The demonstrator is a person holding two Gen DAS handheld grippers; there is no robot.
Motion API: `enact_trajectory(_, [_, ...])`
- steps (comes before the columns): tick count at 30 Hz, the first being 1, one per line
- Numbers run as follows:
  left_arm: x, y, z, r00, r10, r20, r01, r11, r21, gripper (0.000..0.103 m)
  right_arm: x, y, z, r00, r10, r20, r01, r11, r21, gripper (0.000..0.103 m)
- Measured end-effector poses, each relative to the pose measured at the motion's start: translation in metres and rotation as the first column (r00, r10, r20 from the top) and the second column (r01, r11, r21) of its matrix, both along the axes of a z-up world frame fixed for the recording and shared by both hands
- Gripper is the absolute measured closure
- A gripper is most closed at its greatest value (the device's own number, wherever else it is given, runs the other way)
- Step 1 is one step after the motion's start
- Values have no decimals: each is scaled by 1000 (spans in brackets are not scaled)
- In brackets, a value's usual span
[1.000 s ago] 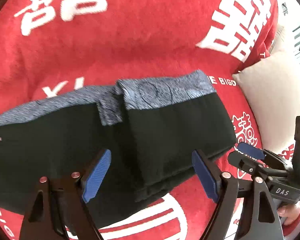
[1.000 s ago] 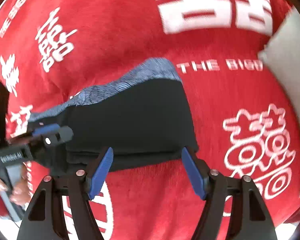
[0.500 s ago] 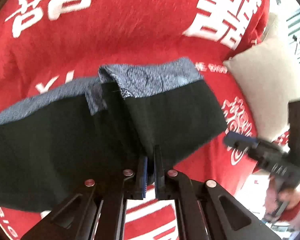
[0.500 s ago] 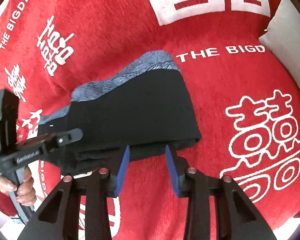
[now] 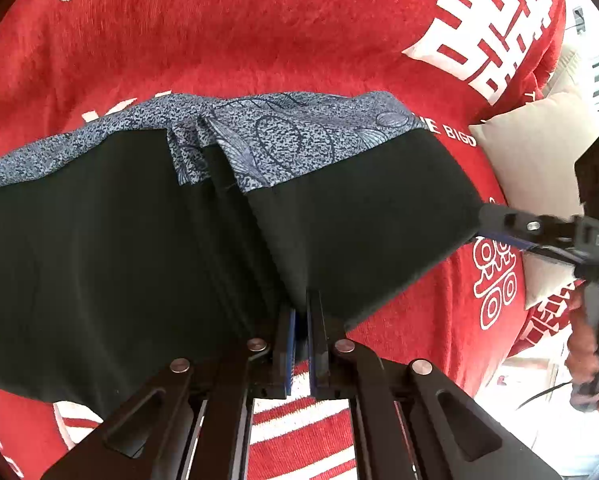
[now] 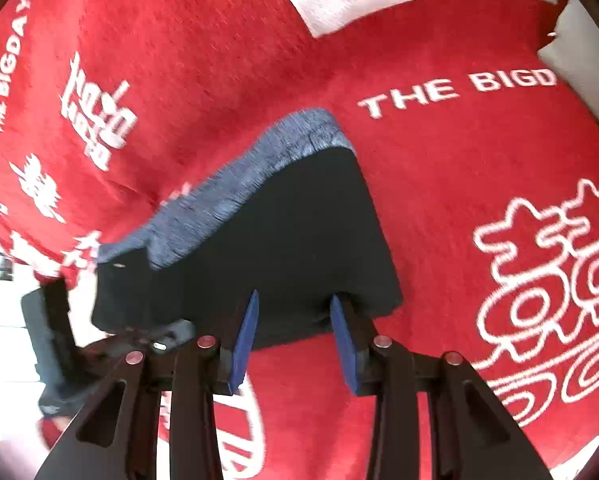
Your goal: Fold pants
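1. We see one red blanket (image 5: pixel 259 32) with white print filling both views. It is the surface under everything. Open red area lies beyond the far edge of the pants and to their right, up to the pillow.
2. One pair of pants (image 5: pixel 99 248): black with a blue-grey patterned band along the far edge. It lies on the blanket, partly folded, with one panel lapped over the rest in the left wrist view. The near edge comes up to both grippers. The right-hand corner (image 6: pixel 391 300) sits over bare red.
3. One beige pillow (image 5: pixel 539 160) at the right edge of the blanket, apart from the pants.
4. Two hand-held grippers. The left hand-held gripper (image 5: pixel 301 320) has its pads pinched almost together on the near edge of the pants at the fold; cloth runs into the slim gap.
5. The right hand-held gripper (image 6: pixel 295 320) is partly open, with a clear gap between the blue pads. The pants' near edge sits between them, and we can't tell whether either pad touches cloth. In the left wrist view it sits at the pants' right edge.
6. Readable text on the blanket: "THE BIGD" (image 6: pixel 455 88) beyond the pants, cut off by the pillow, and "THE BIGDAY" (image 6: pixel 9 64) at far left. There are also several white double-happiness characters (image 6: pixel 547 276).
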State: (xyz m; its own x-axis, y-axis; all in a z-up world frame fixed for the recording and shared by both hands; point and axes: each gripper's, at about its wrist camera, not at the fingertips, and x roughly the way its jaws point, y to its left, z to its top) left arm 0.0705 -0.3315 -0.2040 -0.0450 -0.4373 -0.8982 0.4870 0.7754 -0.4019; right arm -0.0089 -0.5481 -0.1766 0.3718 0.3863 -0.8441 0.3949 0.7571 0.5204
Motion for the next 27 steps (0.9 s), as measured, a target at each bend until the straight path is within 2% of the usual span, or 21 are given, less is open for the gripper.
enact_trajectory(1, [0, 0, -1, 1000, 2, -5, -2, 1000, -3, 97, 2, 0, 2, 999, 33, 3, -33, 999, 31, 55])
enact_trajectory(2, [0, 1, -1, 1000, 3, -7, -3, 1000, -5, 97, 3, -1, 4, 998, 66, 9, -67, 996, 66, 45])
enact_trajectory(5, [0, 0, -3, 1000, 0, -8, 0, 1000, -4, 97, 8, -12, 12, 993, 112, 35, -116, 985, 131, 43])
enact_trajectory(9, [-1, 0, -3, 1000, 3, -5, -3, 1000, 2, 97, 33, -46, 18, 998, 23, 51, -25, 999, 41, 41])
enact_trajectory(11, [0, 0, -3, 1000, 7, -9, -7, 1000, 3, 97, 51, -57, 4, 999, 8, 47, -10, 999, 41, 41])
enact_trajectory(14, [0, -1, -3, 1000, 4, -7, -4, 1000, 11, 97, 84, -62, -30, 998, 55, -1, -55, 998, 31, 41])
enact_trajectory(17, [1, -2, -3, 1000, 6, -8, -6, 1000, 14, 97, 106, -61, -56, 995, 98, -3, -97, 992, 83, 42])
enact_trajectory(19, [2, -2, -4, 1000, 12, -13, -11, 1000, 13, 97, 112, -63, -67, 997, 75, -3, -74, 985, 157, 48])
enact_trajectory(20, [3, -2, -4, 1000, 16, -19, -15, 1000, 15, 97, 112, -65, -70, 998, 65, -15, -62, 984, 167, 59])
enact_trajectory(21, [5, -3, -4, 999, 18, -26, -18, 1000, 19, 97, 111, -66, -69, 998, 61, -30, -55, 985, 160, 75])
enact_trajectory(25, [12, -11, -2, 1000, -21, -16, 22, 999, 38, 97, 95, -75, -55, 999, 44, -9, -43, 990, 135, 83])
enact_trajectory(27, [14, -13, -7, 999, -41, -13, 41, 999, 36, 97, 88, -80, -63, 999, 12, -32, -8, 994, 107, 84])
